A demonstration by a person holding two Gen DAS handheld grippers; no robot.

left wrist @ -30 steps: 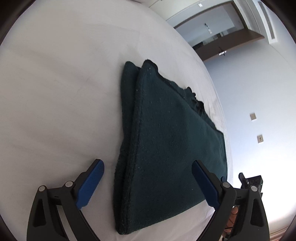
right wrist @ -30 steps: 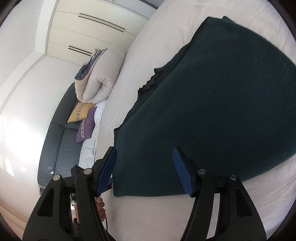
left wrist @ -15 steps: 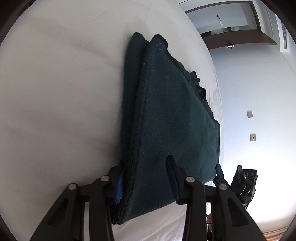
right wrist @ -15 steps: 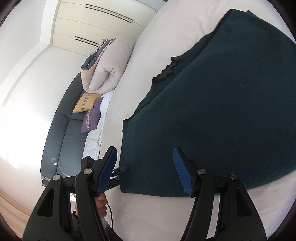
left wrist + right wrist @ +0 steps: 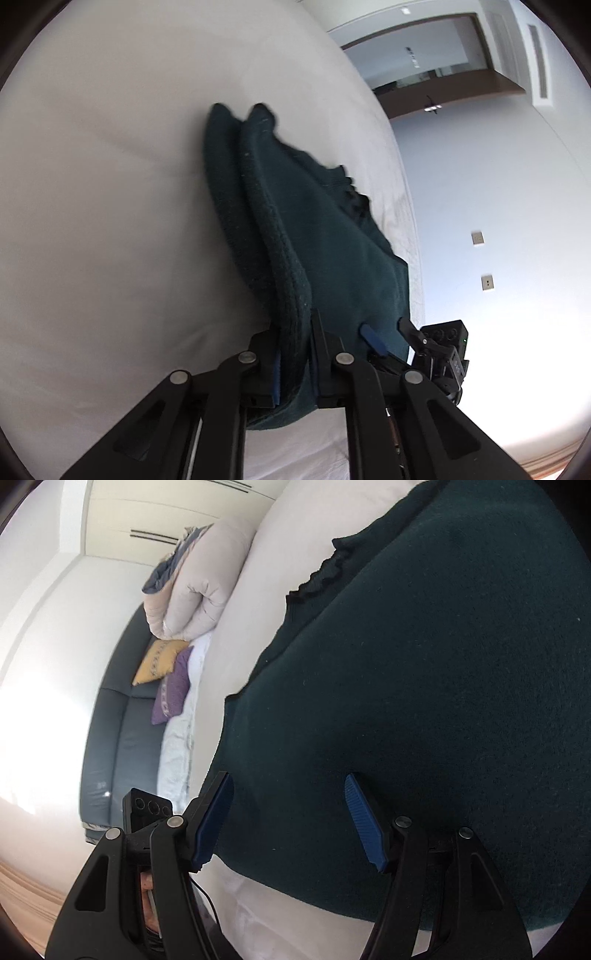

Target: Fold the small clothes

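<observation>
A dark green knitted garment (image 5: 332, 251), folded in layers, lies on the white bed sheet (image 5: 110, 221). My left gripper (image 5: 295, 332) is closing tight on the near folded edge, with the thick cloth pinched between its blue pads and lifted slightly. In the right wrist view the same garment (image 5: 424, 701) fills most of the picture. My right gripper (image 5: 288, 823) stands open over its near corner, the cloth lying beneath and between the fingers, pads apart from it. One blue pad of the right gripper (image 5: 373, 338) shows beside the left one.
The bed's edge runs past the garment's frilled side (image 5: 321, 572). Beyond it stand a grey sofa (image 5: 110, 720) with a yellow cushion (image 5: 159, 661) and a purple cushion (image 5: 173, 690), and a rolled duvet (image 5: 199, 590). A wall with sockets (image 5: 487, 282) lies to the right.
My left gripper went from wide open around the garment's near edge to shut on it and raised it a little. My right gripper slid in over the near corner, still open.
</observation>
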